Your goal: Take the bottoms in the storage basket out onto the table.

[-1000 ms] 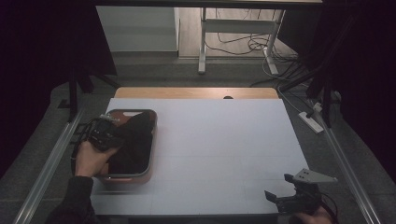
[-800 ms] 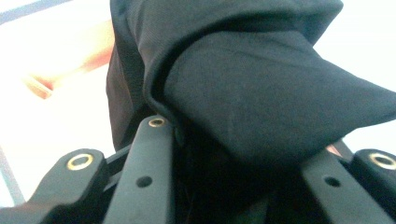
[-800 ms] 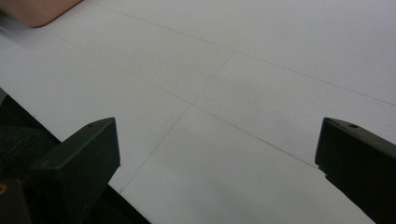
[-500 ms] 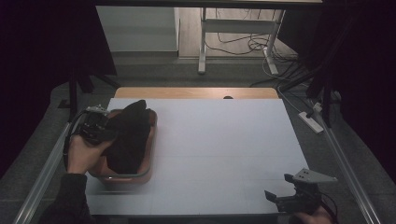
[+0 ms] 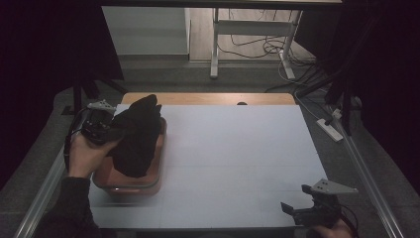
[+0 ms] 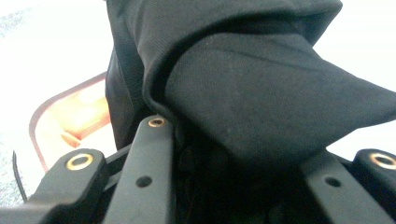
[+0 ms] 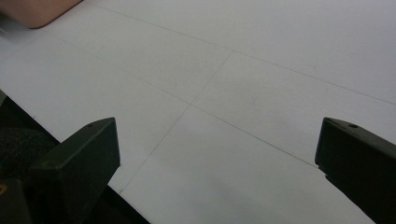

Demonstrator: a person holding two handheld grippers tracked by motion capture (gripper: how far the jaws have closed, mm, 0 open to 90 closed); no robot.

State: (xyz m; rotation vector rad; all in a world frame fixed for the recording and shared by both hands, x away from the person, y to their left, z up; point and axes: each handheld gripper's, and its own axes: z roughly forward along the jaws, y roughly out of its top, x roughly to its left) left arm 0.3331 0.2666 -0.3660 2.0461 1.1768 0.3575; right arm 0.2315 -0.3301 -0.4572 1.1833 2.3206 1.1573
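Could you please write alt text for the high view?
The left tool lifts a bunched black cloth from an orange rectangular container at the left of a white table. The right tool rests open at the near right corner.

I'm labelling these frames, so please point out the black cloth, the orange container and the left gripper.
black cloth (image 5: 136, 139): high view, middle of the bunched, lifted fabric.
orange container (image 5: 148, 186): high view, its near right rim.
left gripper (image 5: 101, 130): high view, at its jaws, shut on the cloth.
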